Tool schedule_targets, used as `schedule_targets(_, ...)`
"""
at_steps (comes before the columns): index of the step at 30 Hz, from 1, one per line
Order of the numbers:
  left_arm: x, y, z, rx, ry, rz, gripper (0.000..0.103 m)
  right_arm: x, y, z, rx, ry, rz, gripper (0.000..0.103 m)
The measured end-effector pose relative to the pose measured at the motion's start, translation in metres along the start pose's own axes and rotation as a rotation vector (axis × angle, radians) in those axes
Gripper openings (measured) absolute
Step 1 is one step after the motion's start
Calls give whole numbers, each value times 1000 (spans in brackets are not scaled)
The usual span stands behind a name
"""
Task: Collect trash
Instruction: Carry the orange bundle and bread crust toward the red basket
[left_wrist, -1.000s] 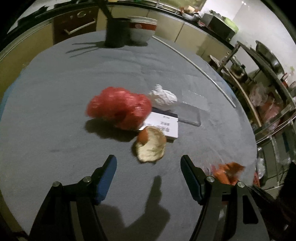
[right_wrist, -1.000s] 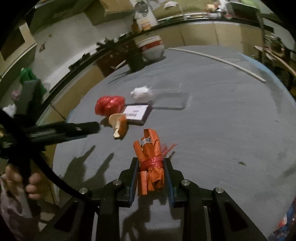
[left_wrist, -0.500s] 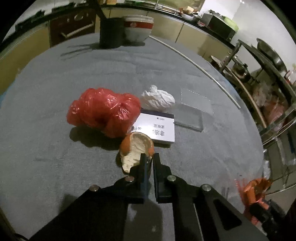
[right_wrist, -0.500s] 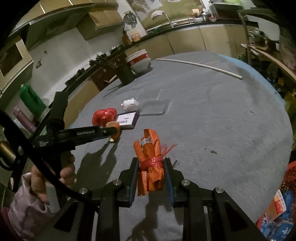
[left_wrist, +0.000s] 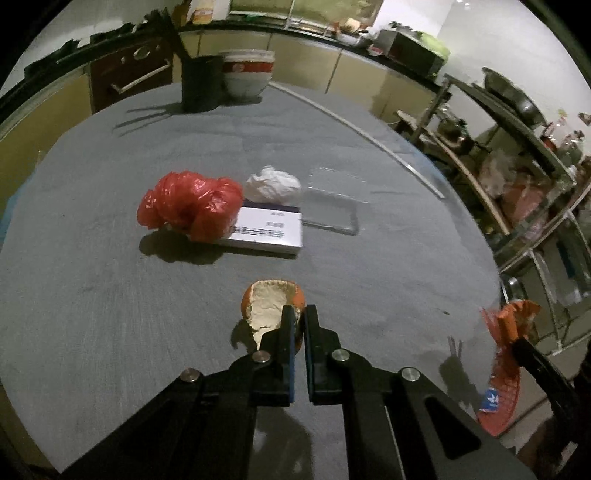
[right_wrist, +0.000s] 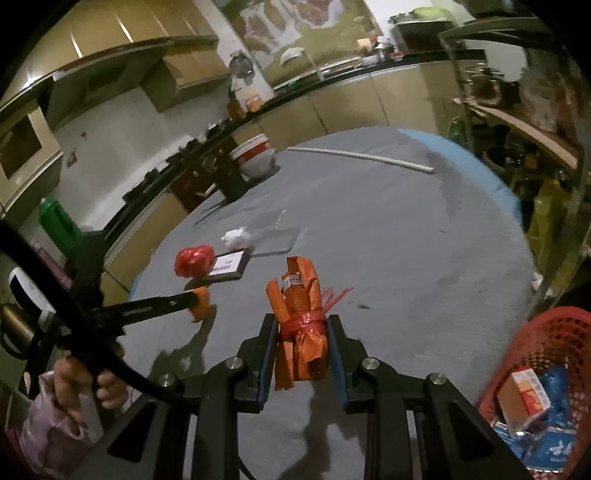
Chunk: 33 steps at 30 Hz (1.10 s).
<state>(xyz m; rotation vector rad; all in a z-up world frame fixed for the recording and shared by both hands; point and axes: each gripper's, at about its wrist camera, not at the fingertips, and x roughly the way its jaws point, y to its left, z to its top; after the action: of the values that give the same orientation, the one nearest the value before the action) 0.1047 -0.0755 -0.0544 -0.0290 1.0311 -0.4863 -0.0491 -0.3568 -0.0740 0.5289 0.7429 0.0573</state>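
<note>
My left gripper (left_wrist: 299, 314) is shut on the rim of an orange peel (left_wrist: 267, 306), held just above the grey table (left_wrist: 92, 295); the right wrist view shows the same peel (right_wrist: 201, 302) at the left gripper's tip. My right gripper (right_wrist: 301, 332) is shut on an orange wrapper bundle (right_wrist: 301, 321) tied with red plastic, lifted off the table. On the table lie a red plastic bag (left_wrist: 188, 206), a crumpled white tissue (left_wrist: 275, 184), a white-and-dark card box (left_wrist: 267, 230) and a clear plastic lid (left_wrist: 332, 206).
A red mesh basket (right_wrist: 546, 343) with cartons and blue packets stands at the lower right past the table edge. A dark cup (left_wrist: 201, 86), a white bowl (left_wrist: 247, 75) and a white rod (left_wrist: 354, 127) sit at the far side. Metal shelves (left_wrist: 535, 177) stand on the right.
My left gripper shut on the orange peel and drew it back from the card box. My right gripper swung right with the orange bundle, bringing the red basket into view.
</note>
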Motion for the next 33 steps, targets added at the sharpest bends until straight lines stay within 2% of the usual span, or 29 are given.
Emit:
schedule_targets(7,-28,-15,-8,34,-35,-52,5,-21,-20,-4,33,-25,-30,28)
schedule_targets(15,-45,-25,-13,51,-56,-82,5,-37,-22,-3,30,-55,-38,28)
schedule_targets(33,-57,-56,-21,135,-85,-45,5,-46,-26,-6,36,-67,-42,28)
